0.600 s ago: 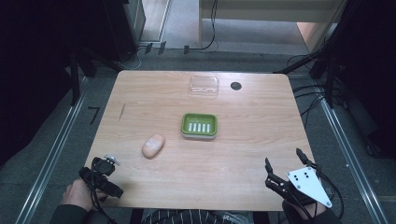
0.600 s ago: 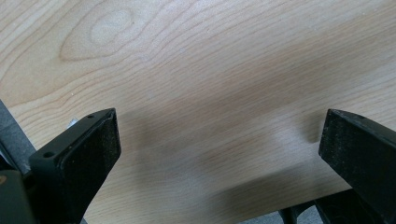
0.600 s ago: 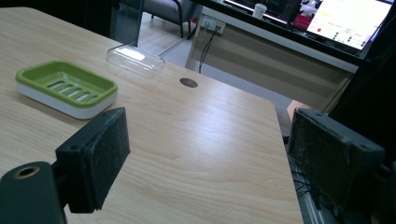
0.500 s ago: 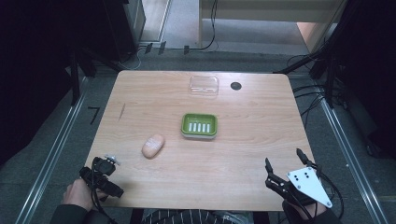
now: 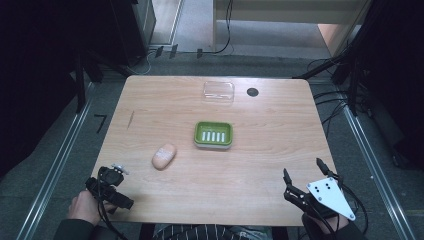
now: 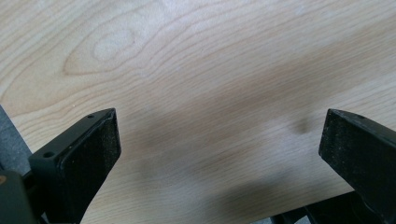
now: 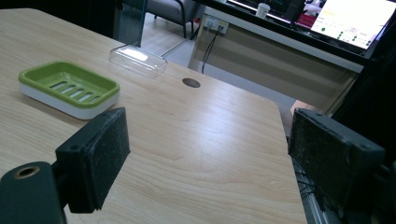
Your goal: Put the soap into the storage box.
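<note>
A green soap dish [image 5: 213,134] [image 7: 69,88] sits near the middle of the wooden table [image 5: 260,150]. A pinkish bar of soap [image 5: 164,156] lies to its front left. A clear plastic lid [image 5: 218,92] [image 7: 137,59] rests at the far edge. My left gripper [image 5: 111,186] [image 6: 219,140] is at the table's front left corner, held by a hand, jaws open over bare wood. My right gripper [image 5: 302,175] [image 7: 210,154] is at the front right corner, open with nothing between its pads, pointing toward the dish and the lid.
A small dark round hole [image 5: 252,92] [image 7: 191,82] sits in the table beside the lid. A thin mark [image 5: 131,118] lies near the left edge. Cables and metal rails run along the floor on both sides. A desk with a monitor [image 7: 355,18] stands beyond the table.
</note>
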`<state>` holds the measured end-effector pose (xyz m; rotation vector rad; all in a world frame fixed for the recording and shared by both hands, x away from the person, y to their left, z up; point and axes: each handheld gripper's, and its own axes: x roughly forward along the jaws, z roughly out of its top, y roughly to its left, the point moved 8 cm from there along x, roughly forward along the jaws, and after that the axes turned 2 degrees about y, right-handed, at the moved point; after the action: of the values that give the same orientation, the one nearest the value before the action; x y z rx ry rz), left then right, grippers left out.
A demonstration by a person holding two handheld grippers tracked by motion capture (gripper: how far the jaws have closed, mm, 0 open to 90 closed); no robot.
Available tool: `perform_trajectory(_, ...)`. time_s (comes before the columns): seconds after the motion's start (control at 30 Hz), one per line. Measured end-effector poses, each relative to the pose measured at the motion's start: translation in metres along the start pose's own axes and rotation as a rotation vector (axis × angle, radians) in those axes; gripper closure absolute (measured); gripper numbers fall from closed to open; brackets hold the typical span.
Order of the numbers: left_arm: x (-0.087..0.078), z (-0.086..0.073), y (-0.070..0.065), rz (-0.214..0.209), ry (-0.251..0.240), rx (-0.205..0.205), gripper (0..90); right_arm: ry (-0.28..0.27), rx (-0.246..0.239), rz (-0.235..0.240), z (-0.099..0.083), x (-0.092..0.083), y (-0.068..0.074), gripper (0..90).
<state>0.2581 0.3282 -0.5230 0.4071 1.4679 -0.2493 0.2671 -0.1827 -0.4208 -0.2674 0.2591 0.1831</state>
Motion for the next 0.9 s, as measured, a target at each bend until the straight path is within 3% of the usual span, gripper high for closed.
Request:
perform_trajectory(0.43,-0.004,0.019,-0.005,-0.022,-0.044,0.011,0.0,-0.002,-0.014,0.002,0.003,0.001,0.004,13.4)
perform_trajectory(0.9,-0.010,0.045,-0.013,-0.032,-0.062,0.061,0.0,0.004,-0.008,0.004,0.002,0.001,0.004,13.4)
